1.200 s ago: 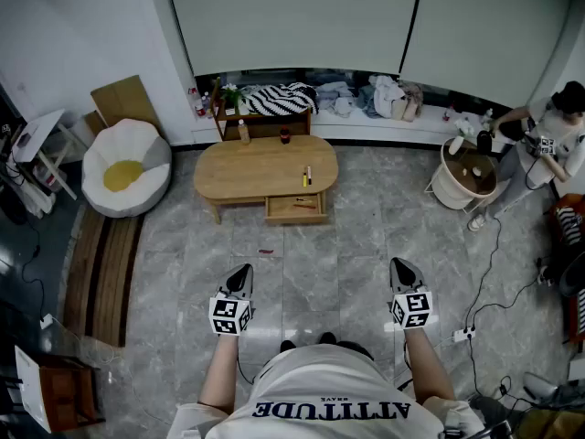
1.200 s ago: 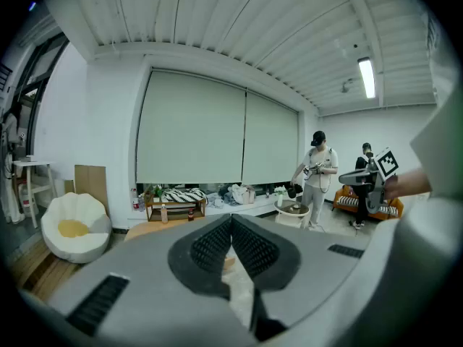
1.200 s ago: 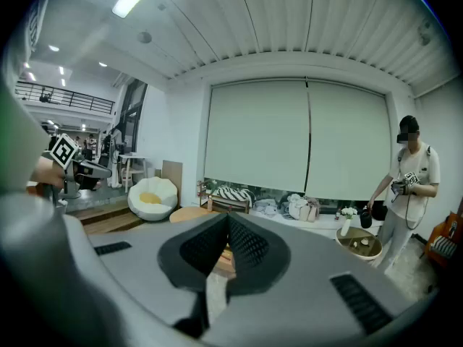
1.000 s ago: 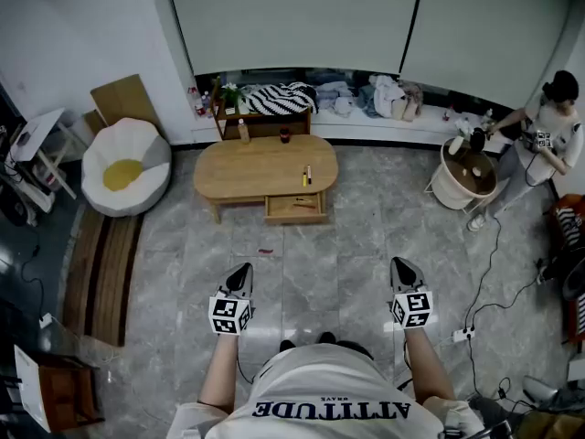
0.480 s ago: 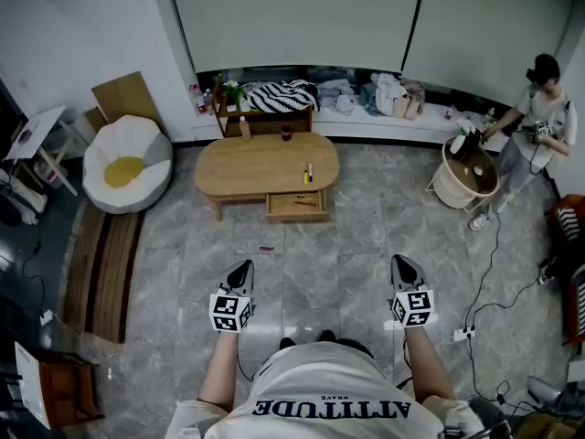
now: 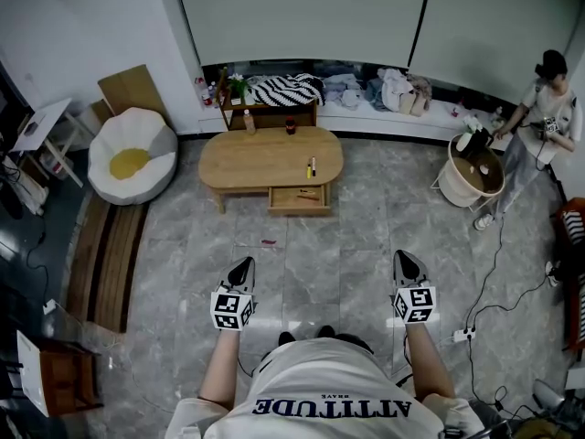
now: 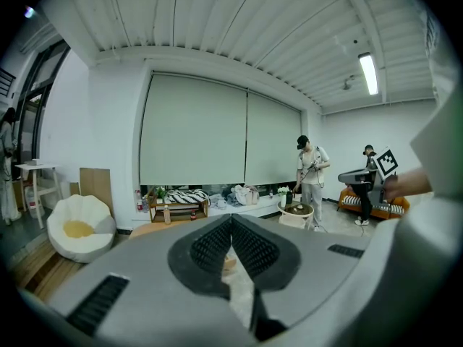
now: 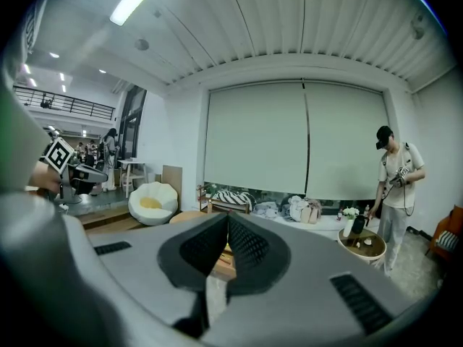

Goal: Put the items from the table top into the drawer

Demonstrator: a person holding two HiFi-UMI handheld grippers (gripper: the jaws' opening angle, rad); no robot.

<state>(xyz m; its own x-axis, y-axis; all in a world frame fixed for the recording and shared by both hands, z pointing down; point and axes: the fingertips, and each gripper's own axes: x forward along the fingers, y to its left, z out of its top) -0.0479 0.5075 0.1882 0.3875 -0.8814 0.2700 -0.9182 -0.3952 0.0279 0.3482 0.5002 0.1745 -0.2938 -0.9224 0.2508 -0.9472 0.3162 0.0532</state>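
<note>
An oval wooden table (image 6: 271,158) stands across the floor from me, its front drawer (image 6: 300,198) pulled open with a small item lying inside. On the tabletop are a yellow pen and a dark pen (image 6: 312,166), a small bottle (image 6: 249,121) and a dark can (image 6: 290,127). My left gripper (image 6: 242,265) and right gripper (image 6: 403,259) hover over the floor well short of the table, both shut and holding nothing. In the left gripper view the left gripper (image 7: 231,219) has its jaws together, and in the right gripper view the right gripper (image 8: 226,219) does too.
A small red item (image 6: 269,241) lies on the tiles in front of the drawer. A white beanbag (image 6: 130,158) sits left of the table and a low shelf (image 6: 271,108) behind it. A person (image 6: 547,99) stands by a round side table (image 6: 477,170). Cables (image 6: 494,282) trail at the right.
The head view has drifted slightly, so the table sits a little higher in the picture. The person at the right has shifted position. Both grippers stay shut in place.
</note>
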